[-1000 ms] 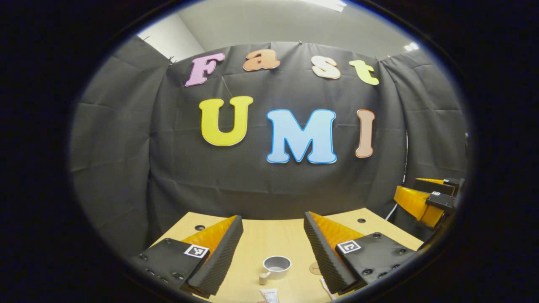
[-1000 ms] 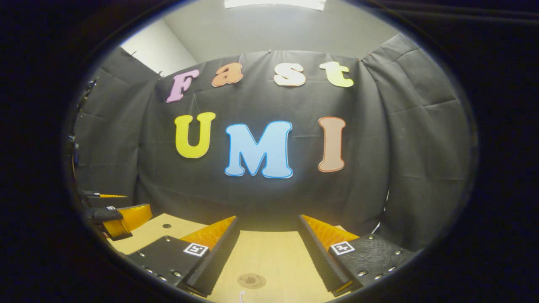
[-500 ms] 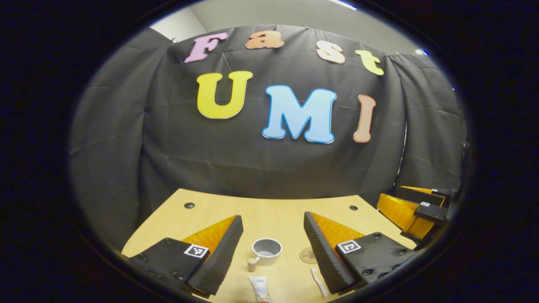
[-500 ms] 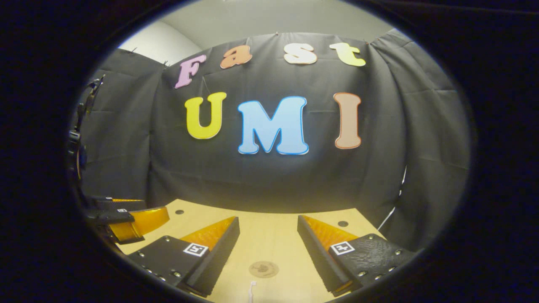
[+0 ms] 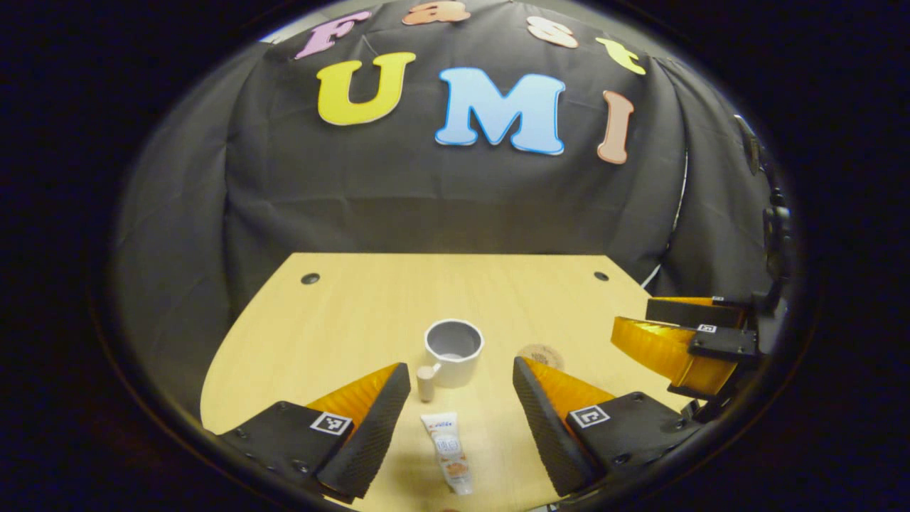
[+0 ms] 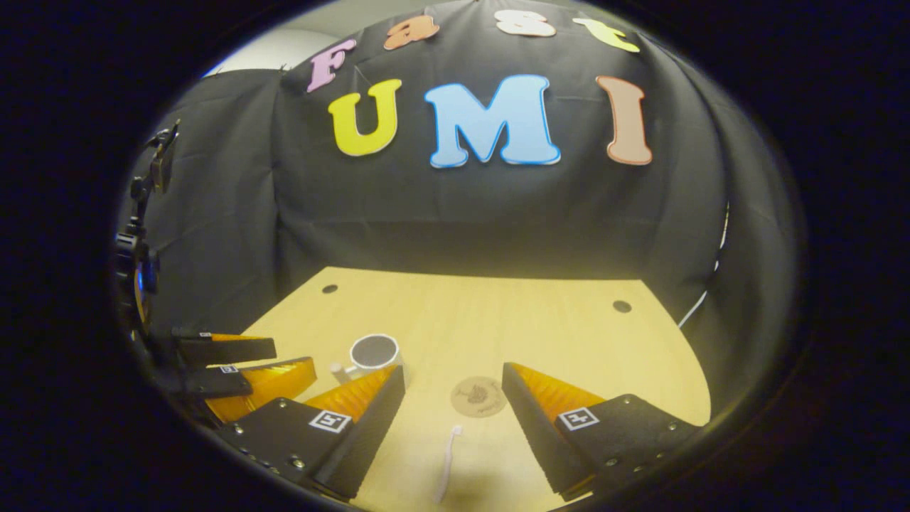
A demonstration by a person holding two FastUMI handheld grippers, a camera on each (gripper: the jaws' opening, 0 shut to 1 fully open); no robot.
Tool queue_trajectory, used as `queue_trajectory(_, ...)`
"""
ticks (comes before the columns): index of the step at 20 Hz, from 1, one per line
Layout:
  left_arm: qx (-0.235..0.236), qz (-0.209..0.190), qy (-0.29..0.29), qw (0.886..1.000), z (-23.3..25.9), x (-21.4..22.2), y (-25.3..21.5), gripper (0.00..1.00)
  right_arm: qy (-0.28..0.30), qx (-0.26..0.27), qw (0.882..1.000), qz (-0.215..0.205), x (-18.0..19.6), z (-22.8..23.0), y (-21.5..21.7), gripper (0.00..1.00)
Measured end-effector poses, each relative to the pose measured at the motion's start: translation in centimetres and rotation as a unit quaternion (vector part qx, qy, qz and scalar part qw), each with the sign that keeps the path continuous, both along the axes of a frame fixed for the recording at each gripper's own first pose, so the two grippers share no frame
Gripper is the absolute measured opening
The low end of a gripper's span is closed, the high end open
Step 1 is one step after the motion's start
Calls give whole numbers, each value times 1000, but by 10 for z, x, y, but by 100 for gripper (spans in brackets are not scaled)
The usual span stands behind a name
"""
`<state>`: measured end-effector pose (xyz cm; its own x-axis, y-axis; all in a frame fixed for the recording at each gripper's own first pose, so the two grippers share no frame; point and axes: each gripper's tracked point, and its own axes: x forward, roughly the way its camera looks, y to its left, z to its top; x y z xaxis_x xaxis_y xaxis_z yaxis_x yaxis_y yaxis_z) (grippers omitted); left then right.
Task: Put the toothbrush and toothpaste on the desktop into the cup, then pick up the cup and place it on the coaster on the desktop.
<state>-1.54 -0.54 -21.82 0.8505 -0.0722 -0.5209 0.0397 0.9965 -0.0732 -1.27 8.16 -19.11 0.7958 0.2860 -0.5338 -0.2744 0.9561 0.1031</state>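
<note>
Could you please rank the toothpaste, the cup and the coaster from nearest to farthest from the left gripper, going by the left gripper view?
From the left gripper:
1. Toothpaste, lying between its fingers.
2. Cup, just ahead, its handle toward the gripper.
3. Coaster, ahead to the right, slightly beyond.

Pale wooden desktop (image 5: pixel 341 320) — two small round holes (image 5: pixel 310 278) near far corners; black cloth wall (image 6: pixel 426 213) behind.

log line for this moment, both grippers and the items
left gripper: open above toothpaste | right gripper: open above toothbrush | cup: empty, upright | coaster: bare
</note>
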Motion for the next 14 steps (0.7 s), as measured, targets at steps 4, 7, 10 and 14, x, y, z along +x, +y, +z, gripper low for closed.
queue_trajectory(4,-4,-7,74,997,-47,-13,-1,95,89,-14,996,16,-16,-54,7,90)
queue_trajectory(7,4,-13,129,992,-82,-22,1,97,157,-27,987,24,-33,-95,7,91)
queue_trajectory(10,1,-23,175,984,-108,-29,-6,98,218,-44,975,29,-49,-128,6,92)
queue_trajectory(14,11,-24,240,970,-149,-42,-8,98,280,-67,957,28,-64,-157,-3,92)
